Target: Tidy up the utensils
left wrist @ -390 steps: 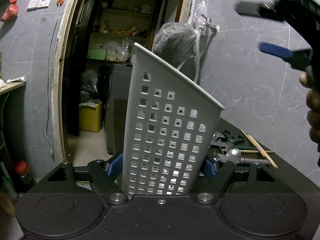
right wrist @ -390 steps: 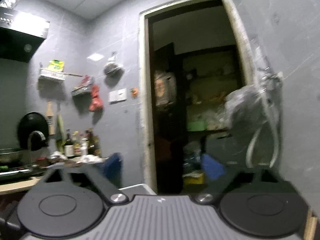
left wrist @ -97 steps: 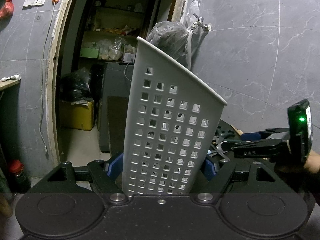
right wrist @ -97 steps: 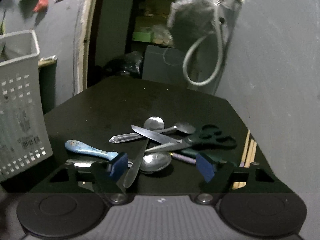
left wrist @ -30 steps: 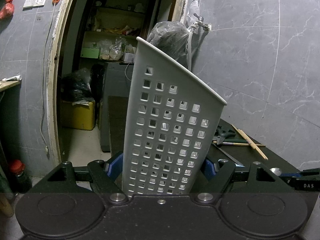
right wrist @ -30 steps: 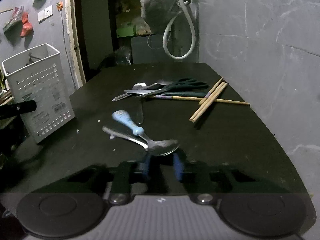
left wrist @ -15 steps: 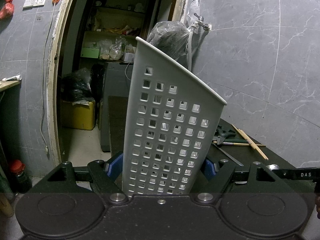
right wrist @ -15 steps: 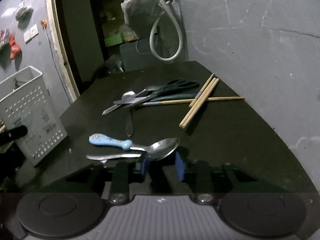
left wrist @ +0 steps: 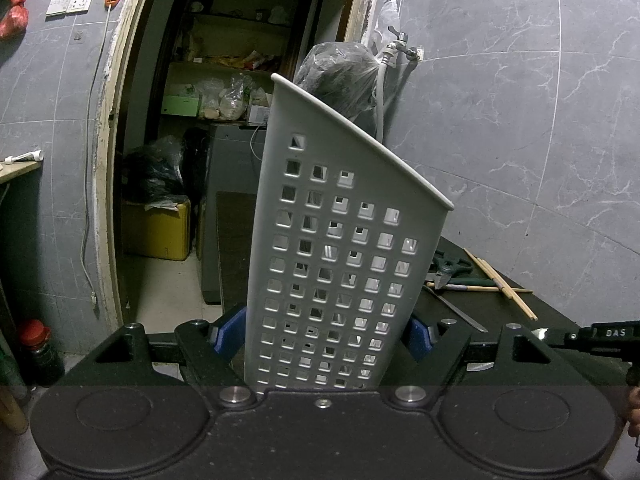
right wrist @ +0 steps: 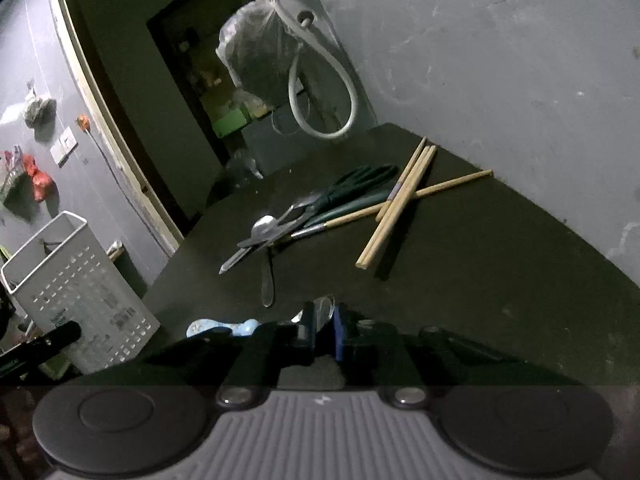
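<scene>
My left gripper [left wrist: 324, 334] is shut on the lower part of a white perforated utensil holder [left wrist: 340, 240], which stands tilted and also shows at the left of the right wrist view [right wrist: 80, 292]. My right gripper [right wrist: 323, 328] sits low over the black table [right wrist: 480, 280]. Its jaws are closing, and the blue pads hold the bowl of a metal spoon [right wrist: 325, 307] between them. A light-blue handle [right wrist: 218, 327] lies just left of the fingers. I cannot tell whether it belongs to that spoon. What the holder contains is hidden.
Further back on the table lie green-handled scissors [right wrist: 352, 188], a knife, another spoon [right wrist: 266, 240] and several wooden chopsticks [right wrist: 400, 200]. A grey wall runs along the right, a hose [right wrist: 344, 92] hangs at the back, and a doorway [left wrist: 224, 120] opens behind.
The right gripper has rolled and edged forward over the spoon. Its pads opened briefly, then closed in on the bowl. The left gripper and the holder have not moved.
</scene>
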{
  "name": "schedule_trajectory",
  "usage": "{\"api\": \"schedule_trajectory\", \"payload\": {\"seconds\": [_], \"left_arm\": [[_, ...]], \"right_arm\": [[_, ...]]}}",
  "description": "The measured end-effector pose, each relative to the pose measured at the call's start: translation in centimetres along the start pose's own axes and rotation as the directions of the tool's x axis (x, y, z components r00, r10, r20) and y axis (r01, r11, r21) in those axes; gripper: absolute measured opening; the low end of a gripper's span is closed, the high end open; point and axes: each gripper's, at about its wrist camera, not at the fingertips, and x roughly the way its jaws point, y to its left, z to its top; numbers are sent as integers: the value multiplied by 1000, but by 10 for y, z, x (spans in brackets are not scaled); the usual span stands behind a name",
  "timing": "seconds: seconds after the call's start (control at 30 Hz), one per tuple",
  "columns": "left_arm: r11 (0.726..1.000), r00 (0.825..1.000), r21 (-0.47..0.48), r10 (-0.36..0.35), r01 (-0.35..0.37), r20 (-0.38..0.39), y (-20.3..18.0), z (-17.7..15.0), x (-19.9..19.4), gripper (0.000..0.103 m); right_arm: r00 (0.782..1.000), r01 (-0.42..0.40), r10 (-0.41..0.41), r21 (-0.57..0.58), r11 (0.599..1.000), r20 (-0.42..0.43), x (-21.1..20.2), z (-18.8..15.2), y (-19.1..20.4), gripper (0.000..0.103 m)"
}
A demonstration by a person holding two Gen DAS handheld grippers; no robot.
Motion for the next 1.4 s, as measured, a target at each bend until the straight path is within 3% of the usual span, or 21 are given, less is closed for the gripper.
{"api": "schedule_trajectory", "payload": {"seconds": [0.2,0.53,0.63,0.7,0.87,1.0,1.13,1.33,1.4], "left_arm": [[1000,1000,0,0,0,0,0,0,0,80],[1000,1000,0,0,0,0,0,0,0,79],[1000,1000,0,0,0,0,0,0,0,79],[1000,1000,1,0,0,-1,0,0,0,79],[1000,1000,-1,0,0,0,0,0,0,79],[1000,1000,3,1,-1,0,0,0,0,79],[1000,1000,1,0,0,-1,0,0,0,79],[1000,1000,0,-2,2,0,0,0,1,79],[1000,1000,0,-2,2,0,0,0,1,79]], "right_arm": [[1000,16,-15,-78,997,19,-15,-4,13,8],[999,-2,-5,-161,987,-44,-42,-23,28,9],[998,2,-13,-196,981,-56,-44,-21,32,19],[998,14,-26,-220,975,-52,-42,-16,34,31],[996,-24,-6,-338,941,-87,-23,4,49,37],[988,-79,5,-474,877,-155,3,11,74,37],[970,-144,12,-532,834,-243,29,10,91,37],[941,-202,13,-529,824,-339,53,9,97,35],[940,-205,17,-522,828,-342,56,12,95,18]]}}
